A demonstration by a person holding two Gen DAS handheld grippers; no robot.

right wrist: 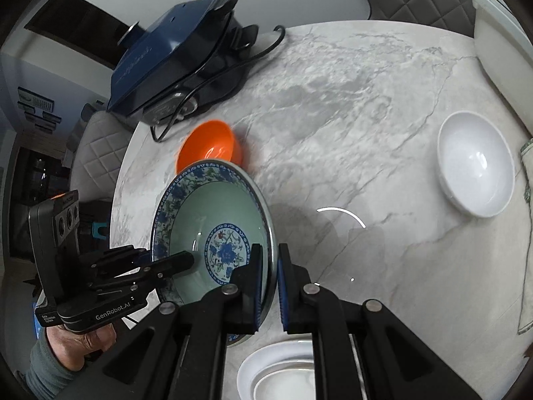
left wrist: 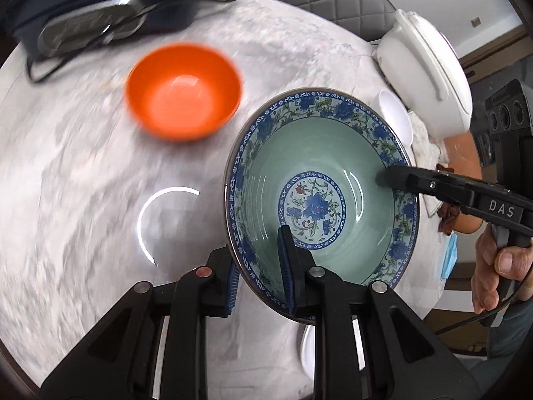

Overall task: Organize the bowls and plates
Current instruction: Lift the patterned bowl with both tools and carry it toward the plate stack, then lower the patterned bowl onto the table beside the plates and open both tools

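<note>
We have the blue-and-white floral bowl [left wrist: 319,196] pinched by its rim on two opposite sides: left gripper [left wrist: 263,263] fingers clamp the near rim, right gripper [right wrist: 268,286] fingers clamp the other, one pad inside and one outside each. It looks lifted off the marble table [left wrist: 66,183]. White dishes [right wrist: 283,366] sit just under our fingers, orange bowl [left wrist: 183,91] beyond the tips. Risk: glazed rim slips if either hand lags or tilts, and the bowl drops on the stack.

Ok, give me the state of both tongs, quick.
Left tongs: shut on the rim of the blue floral bowl.
Right tongs: shut on the same bowl's opposite rim.
</note>
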